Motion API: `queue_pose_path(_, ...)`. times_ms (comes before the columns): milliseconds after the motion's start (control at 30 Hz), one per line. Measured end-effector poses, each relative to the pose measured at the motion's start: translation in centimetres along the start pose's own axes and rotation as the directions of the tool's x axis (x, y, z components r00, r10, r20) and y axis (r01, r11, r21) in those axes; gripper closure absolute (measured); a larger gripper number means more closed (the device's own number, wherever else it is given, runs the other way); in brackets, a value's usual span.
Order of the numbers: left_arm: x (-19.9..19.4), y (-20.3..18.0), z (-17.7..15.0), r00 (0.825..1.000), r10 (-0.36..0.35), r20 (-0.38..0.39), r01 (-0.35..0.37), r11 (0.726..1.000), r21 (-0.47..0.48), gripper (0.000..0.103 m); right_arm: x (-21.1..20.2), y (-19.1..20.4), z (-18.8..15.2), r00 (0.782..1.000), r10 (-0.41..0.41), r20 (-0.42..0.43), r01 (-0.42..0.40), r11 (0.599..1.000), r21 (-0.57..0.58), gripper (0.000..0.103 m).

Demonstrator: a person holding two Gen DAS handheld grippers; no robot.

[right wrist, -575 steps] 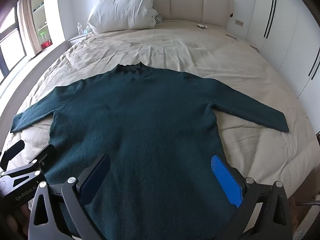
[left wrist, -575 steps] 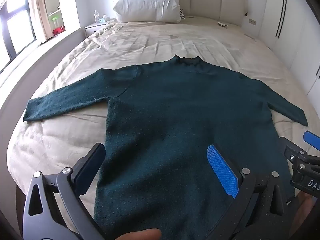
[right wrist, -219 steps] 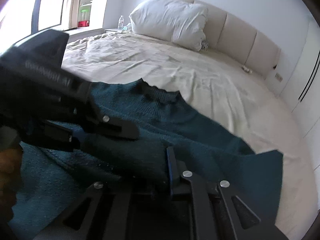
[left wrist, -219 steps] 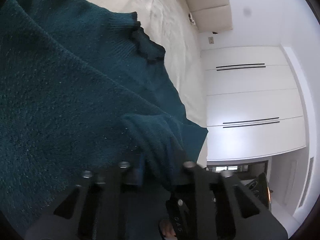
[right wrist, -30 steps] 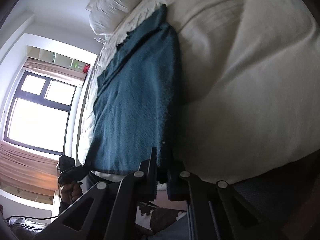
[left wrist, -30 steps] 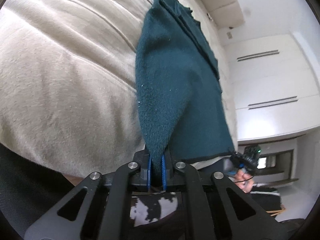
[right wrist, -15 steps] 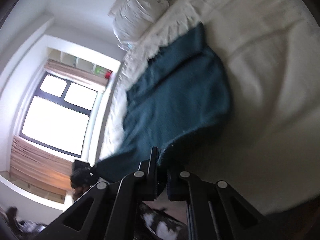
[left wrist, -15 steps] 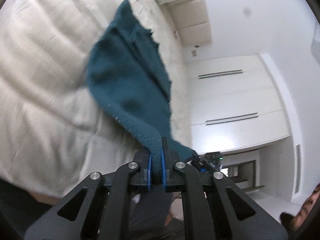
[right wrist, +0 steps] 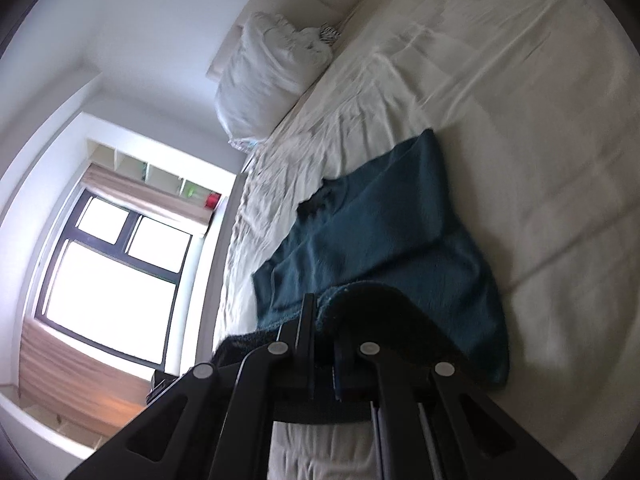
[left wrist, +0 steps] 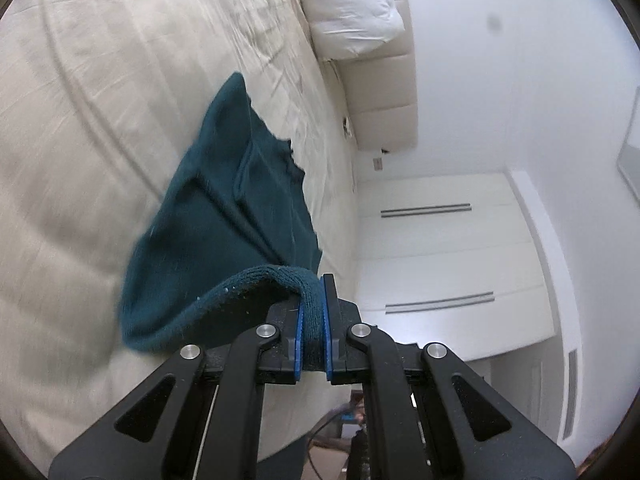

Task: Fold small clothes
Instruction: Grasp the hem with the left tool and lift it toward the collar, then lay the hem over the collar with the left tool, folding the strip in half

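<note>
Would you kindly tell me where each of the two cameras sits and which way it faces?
Left wrist: on the left gripper, rolled sideways, facing the sweater, bed and wardrobe doors; only the gripper shows.
Right wrist: on the right gripper, rolled sideways, facing the sweater and window; only the gripper shows.
Shared: sweater, bed, pillow.

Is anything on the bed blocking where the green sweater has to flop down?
Nothing visible. Both claws, left and right, are shut on the sweater hem, and the bed ahead is bare sheet. The pillow sits far off by the headboard.
</note>
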State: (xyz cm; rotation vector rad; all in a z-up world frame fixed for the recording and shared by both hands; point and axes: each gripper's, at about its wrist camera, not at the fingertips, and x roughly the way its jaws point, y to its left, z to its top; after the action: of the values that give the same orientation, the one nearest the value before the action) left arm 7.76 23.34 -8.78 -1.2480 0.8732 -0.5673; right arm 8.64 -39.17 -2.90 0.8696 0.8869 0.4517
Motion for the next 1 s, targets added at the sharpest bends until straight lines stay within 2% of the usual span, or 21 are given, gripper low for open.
queue_pose_path(233, 3.6, -1.0, 5.8, 0.999, 0.035, 0.025, -0.035, 0.999, 0.013, 0.097, 2.9, -1.7, 4.2, 0.998, -0.050, 0.036, 0.049, 0.998, 0.027, 0.095)
queue_pose_path(533, 9.3, -0.6, 12.1, 0.993, 0.105, 0.050, -0.106, 0.994, 0.015, 0.097, 7.9, -3.0, 9.6, 0.995, -0.090, 0.031, 0.089, 0.996, 0.032, 0.095)
queue_pose_path(700, 11.9, 0.7, 14.9, 0.988, 0.145, 0.055, -0.145, 0.989, 0.003, 0.097, 11.3, -4.2, 11.9, 0.994, -0.112, 0.008, 0.112, 0.992, 0.056, 0.095)
queue_pose_path(1000, 14.7, 3.4, 18.3, 0.975, 0.215, 0.053, -0.215, 0.977, -0.009, 0.097, 14.5, -7.0, 14.3, 0.989, -0.149, -0.006, 0.148, 0.981, 0.127, 0.095)
